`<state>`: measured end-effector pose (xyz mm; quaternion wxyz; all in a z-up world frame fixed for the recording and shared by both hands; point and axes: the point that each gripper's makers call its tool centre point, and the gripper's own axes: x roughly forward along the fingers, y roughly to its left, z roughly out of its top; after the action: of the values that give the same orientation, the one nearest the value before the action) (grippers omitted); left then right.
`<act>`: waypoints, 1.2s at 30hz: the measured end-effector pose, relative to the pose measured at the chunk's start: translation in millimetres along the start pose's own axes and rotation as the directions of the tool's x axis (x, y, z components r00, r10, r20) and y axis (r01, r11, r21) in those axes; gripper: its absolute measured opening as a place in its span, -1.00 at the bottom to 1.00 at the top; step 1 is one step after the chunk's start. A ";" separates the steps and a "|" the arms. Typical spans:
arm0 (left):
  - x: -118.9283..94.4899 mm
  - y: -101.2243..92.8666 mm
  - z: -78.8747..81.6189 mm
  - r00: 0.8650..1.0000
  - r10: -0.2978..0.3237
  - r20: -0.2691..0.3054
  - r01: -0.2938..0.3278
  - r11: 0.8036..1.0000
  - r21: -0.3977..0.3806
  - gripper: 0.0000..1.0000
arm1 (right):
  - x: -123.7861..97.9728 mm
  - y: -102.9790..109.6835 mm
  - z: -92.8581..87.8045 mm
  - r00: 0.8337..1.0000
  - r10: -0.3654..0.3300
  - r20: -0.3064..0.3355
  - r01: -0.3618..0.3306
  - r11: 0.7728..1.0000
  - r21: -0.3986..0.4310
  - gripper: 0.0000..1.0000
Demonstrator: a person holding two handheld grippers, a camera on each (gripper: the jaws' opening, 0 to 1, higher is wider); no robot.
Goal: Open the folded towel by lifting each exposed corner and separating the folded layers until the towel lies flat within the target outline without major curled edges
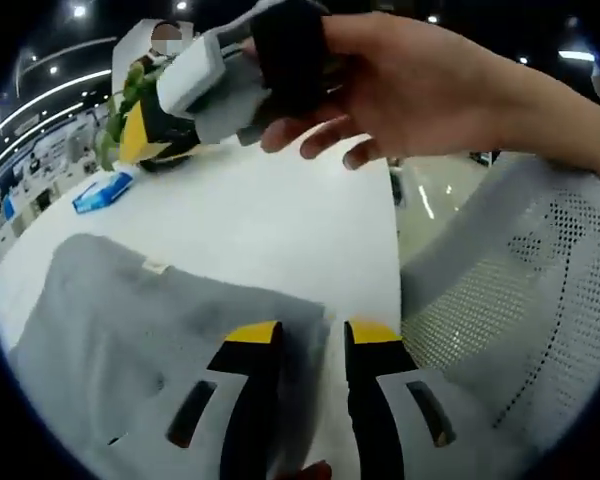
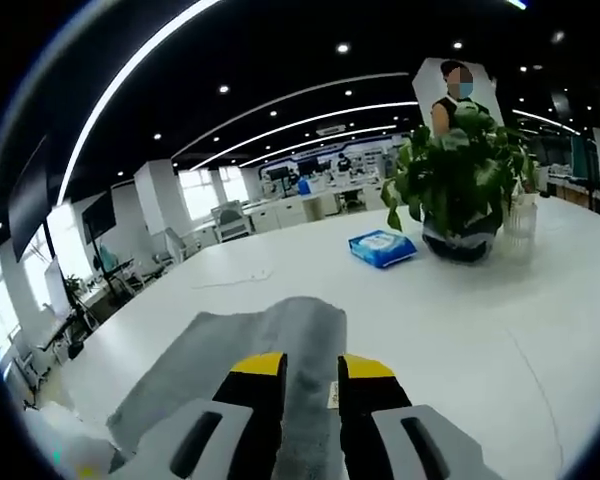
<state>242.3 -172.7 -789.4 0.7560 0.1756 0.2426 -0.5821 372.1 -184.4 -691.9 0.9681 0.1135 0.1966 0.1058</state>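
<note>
From the left gripper view I judge the job barely begun: the grey towel (image 1: 170, 320) lies folded at the near edge of the white desk (image 1: 280, 220), its corner between my left gripper (image 1: 312, 335)'s narrowly parted jaws. In the right gripper view my right gripper (image 2: 311, 365), jaws narrow, straddles the towel's edge without clamping, the towel's long axis running away toward the far-left desk corner.

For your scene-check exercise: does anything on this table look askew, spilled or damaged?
Nothing spilled or damaged. The grey towel lies on the white table, partly folded with a layered edge. The potted plant stands upright; the blue packet lies flat beside it.
</note>
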 end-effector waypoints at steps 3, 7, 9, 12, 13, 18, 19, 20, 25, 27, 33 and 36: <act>3.0 -0.3 0.9 1.000 -0.013 -0.005 0.013 1.000 -0.006 -0.52 | 0.2 0.4 2.1 1.000 0.004 0.008 -0.004 1.000 0.001 -0.64; 6.8 4.6 -0.5 1.000 0.004 -0.023 -0.004 1.000 0.003 -0.55 | 1.0 0.2 1.9 1.000 0.005 0.008 -0.005 1.000 0.005 -0.65; 8.4 6.3 -2.6 0.999 0.008 -0.034 -0.008 1.000 0.001 -0.59 | 1.0 -0.2 1.5 1.000 0.005 0.007 -0.005 1.000 0.010 -0.66; 8.3 8.2 -3.4 0.999 0.026 -0.040 -0.025 0.999 0.022 -0.65 | 0.8 -0.5 2.0 1.000 0.006 0.010 -0.006 1.000 0.019 -0.69; 7.5 9.1 -3.2 0.998 0.035 -0.043 -0.033 0.999 0.037 -0.71 | 0.8 -0.6 1.9 1.000 0.005 0.010 -0.005 1.000 0.020 -0.71; 3.4 7.6 0.5 0.999 0.027 -0.038 -0.026 0.999 0.045 -0.95 | 0.1 -1.9 3.6 1.000 0.000 0.016 0.000 1.000 0.021 -0.77; 2.4 9.3 1.5 0.999 0.035 -0.035 -0.034 0.998 0.046 -0.96 | 0.1 -2.1 3.5 1.000 0.000 0.016 0.000 1.000 0.023 -0.77; 1.9 9.9 2.0 0.999 0.037 -0.033 -0.036 0.998 0.046 -0.96 | 0.2 -2.2 3.1 1.000 0.000 0.014 0.000 1.000 0.025 -0.78; -8.4 21.0 14.4 0.997 0.081 0.009 -0.081 0.996 0.026 -0.96 | -0.3 -4.1 2.8 1.000 -0.013 0.012 0.013 1.000 0.016 -0.85; -14.4 27.7 19.7 0.994 0.103 0.028 -0.103 0.995 -0.001 -0.96 | -1.0 -5.3 3.5 1.000 -0.020 0.016 0.020 1.000 0.016 -0.85; -39.2 55.0 33.6 0.978 0.193 0.078 -0.188 0.980 -0.066 -0.96 | -0.9 -7.8 2.3 1.000 -0.026 0.015 0.026 0.999 0.036 -0.85; -51.9 69.4 37.9 0.966 0.242 0.097 -0.233 0.968 -0.094 -0.96 | -0.8 -9.8 0.3 0.999 -0.036 0.009 0.036 0.999 0.035 -0.85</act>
<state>304.8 -134.1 -729.9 0.8387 0.1408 0.2024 -0.4856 373.1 -193.9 -693.9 0.9687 0.1273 0.1956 0.0845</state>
